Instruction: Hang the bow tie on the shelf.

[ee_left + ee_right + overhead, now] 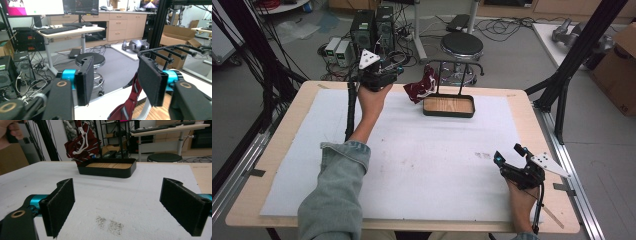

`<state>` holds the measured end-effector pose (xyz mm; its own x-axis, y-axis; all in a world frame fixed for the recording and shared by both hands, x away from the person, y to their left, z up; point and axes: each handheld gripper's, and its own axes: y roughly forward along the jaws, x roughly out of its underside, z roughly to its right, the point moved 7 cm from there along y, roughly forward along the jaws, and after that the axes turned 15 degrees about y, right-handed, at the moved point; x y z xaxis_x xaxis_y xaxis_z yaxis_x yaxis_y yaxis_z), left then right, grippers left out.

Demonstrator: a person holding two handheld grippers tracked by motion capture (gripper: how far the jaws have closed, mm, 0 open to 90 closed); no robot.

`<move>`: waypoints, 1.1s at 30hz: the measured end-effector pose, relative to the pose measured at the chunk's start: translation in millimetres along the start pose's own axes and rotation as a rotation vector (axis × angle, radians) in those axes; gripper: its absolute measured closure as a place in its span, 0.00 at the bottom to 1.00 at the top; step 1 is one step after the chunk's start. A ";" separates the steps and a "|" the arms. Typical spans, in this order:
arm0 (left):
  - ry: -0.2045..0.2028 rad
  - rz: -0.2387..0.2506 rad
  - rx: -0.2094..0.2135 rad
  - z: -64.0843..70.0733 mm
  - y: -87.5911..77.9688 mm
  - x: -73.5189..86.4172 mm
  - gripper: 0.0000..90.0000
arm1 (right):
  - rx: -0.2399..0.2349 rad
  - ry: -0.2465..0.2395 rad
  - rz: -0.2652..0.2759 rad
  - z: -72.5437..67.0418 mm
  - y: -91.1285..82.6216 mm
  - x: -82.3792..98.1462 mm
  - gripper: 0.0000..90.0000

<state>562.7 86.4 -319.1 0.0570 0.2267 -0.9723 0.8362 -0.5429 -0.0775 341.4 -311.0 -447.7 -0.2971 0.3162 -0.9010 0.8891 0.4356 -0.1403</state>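
Observation:
A dark red cloth bag point(422, 87) with white stripes and a white cord hangs at the left end of a black rack point(457, 64), over the left edge of a black tray point(448, 113) with a wooden floor. My left gripper point(398, 71) is raised just left of the bag, open and holding nothing. In the left gripper view the bag point(127, 107) hangs low between the open gripper point(117, 82) and the rack point(170, 52). My right gripper point(508, 153) rests open near the table's front right. In the right gripper view the bag point(82, 145) and tray point(107, 170) lie far beyond the gripper point(122, 205).
A white mat point(412, 150) covers most of the wooden table point(532, 107). A round stool point(462, 46), computer towers point(372, 27) and cables sit on the floor behind. Black frame struts point(577, 55) rise at the table's right and left sides. A cardboard box point(619, 70) stands at far right.

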 end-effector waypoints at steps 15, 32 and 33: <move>0.007 0.029 0.005 -24.2 -69.2 -4.2 0.38 | 0.009 -0.009 0.002 -0.1 0.5 -0.3 0.13; 0.034 0.029 0.000 -26.2 -141.9 13.9 0.27 | 0.015 -0.012 0.002 0.3 0.6 -0.1 0.13; 0.037 0.029 -0.002 -26.0 -145.9 15.8 0.27 | 0.016 -0.011 0.003 0.4 0.6 -0.2 0.13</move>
<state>455.8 190.2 -317.4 0.1013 0.2410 -0.9652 0.8350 -0.5480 -0.0492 342.1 -311.2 -447.8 -0.2911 0.3081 -0.9058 0.8953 0.4215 -0.1443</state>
